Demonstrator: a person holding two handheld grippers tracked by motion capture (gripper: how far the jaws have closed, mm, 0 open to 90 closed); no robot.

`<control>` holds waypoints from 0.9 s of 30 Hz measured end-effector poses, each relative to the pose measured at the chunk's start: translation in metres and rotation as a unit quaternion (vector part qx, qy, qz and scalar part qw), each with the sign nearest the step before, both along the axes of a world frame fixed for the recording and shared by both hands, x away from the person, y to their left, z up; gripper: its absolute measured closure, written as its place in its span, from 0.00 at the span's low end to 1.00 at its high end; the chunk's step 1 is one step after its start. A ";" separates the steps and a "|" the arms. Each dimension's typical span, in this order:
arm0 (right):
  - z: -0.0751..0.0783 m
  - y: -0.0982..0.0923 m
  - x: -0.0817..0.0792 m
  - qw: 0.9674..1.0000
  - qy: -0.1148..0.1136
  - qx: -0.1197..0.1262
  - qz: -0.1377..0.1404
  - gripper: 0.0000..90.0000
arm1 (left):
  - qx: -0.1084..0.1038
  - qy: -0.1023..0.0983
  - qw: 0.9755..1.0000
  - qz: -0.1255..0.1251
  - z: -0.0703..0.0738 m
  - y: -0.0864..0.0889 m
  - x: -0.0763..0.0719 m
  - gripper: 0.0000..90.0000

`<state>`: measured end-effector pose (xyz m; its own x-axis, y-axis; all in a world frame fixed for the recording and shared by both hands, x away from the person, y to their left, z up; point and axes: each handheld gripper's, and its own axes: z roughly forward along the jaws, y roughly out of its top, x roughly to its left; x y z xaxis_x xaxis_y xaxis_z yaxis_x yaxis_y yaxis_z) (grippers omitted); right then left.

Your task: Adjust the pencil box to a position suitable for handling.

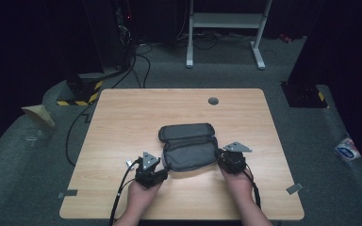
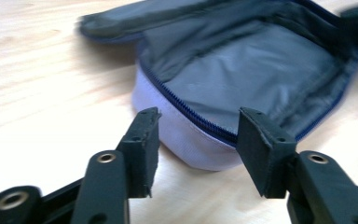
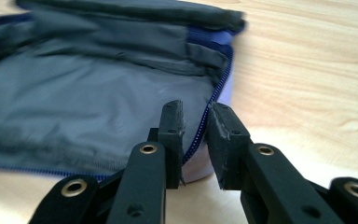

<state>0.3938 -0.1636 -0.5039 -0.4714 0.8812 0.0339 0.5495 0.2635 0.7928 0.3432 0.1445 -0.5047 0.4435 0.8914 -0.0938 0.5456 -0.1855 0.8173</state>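
An open grey pouch (image 1: 188, 147) lies near the table's (image 1: 122, 117) front edge, the right gripper (image 1: 227, 157) pinching its zipped rim (image 3: 200, 135) apparently to steady it, while the left gripper (image 1: 162, 170) stands half-open astride the opposite end, not gripping.

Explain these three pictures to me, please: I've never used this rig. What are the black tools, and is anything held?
A person sits at a wooden table holding a hand tool with two black jaws in each hand. The high view looks down from above; the other two are cameras riding on each tool.

An open grey zip case lies on the table.

The left gripper stands open, its jaws either side of the case's near edge, not pressing. The right gripper is shut on the case's rim at the zip.
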 end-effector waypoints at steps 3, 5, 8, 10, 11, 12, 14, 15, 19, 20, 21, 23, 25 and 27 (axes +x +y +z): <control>0.001 0.002 -0.013 1.000 -0.006 0.009 0.007 0.82 | 0.001 -0.003 1.000 0.006 0.003 0.005 0.005 0.60; 0.003 0.003 -0.019 1.000 -0.009 0.014 0.011 0.80 | -0.004 -0.006 1.000 0.005 0.005 0.008 0.005 0.61; 0.003 0.003 -0.024 0.999 -0.009 0.031 0.005 0.72 | -0.005 -0.003 1.000 -0.002 0.005 0.009 0.003 0.62; 0.003 0.003 -0.025 0.999 -0.008 0.036 0.001 0.69 | -0.008 -0.004 1.000 -0.003 0.005 0.009 0.004 0.62; 0.002 0.003 -0.024 0.999 -0.007 0.035 0.001 0.68 | -0.013 -0.003 1.000 -0.002 0.004 0.008 0.004 0.62; 0.001 0.005 -0.023 0.999 -0.003 0.035 -0.003 0.68 | -0.005 -0.003 1.000 -0.006 0.004 0.008 0.006 0.61; -0.002 0.007 -0.019 0.999 0.000 0.032 -0.006 0.71 | -0.015 0.002 1.000 -0.007 0.002 0.006 0.007 0.61; -0.003 0.007 -0.016 1.000 -0.001 0.029 -0.007 0.73 | -0.019 0.003 1.000 -0.010 0.002 0.005 0.007 0.61; -0.004 0.009 -0.004 1.000 0.000 0.020 -0.007 0.77 | -0.012 0.003 1.000 -0.026 0.001 -0.001 0.004 0.62; -0.003 0.010 0.000 1.000 -0.002 0.016 -0.005 0.77 | -0.013 0.002 1.000 -0.027 0.001 -0.002 0.004 0.62; -0.002 0.011 0.002 1.000 -0.003 0.013 -0.007 0.78 | -0.016 0.002 1.000 -0.026 0.001 -0.003 0.004 0.62; -0.001 0.011 0.007 1.000 -0.006 0.006 -0.006 0.79 | -0.022 -0.001 0.999 -0.027 0.003 -0.003 0.002 0.62; -0.001 0.011 0.011 1.000 -0.006 0.000 -0.008 0.79 | -0.024 -0.008 0.999 -0.027 0.005 -0.002 0.001 0.62; -0.001 0.010 0.014 1.000 -0.006 -0.001 -0.009 0.79 | -0.023 -0.013 0.999 -0.023 0.007 0.000 0.000 0.61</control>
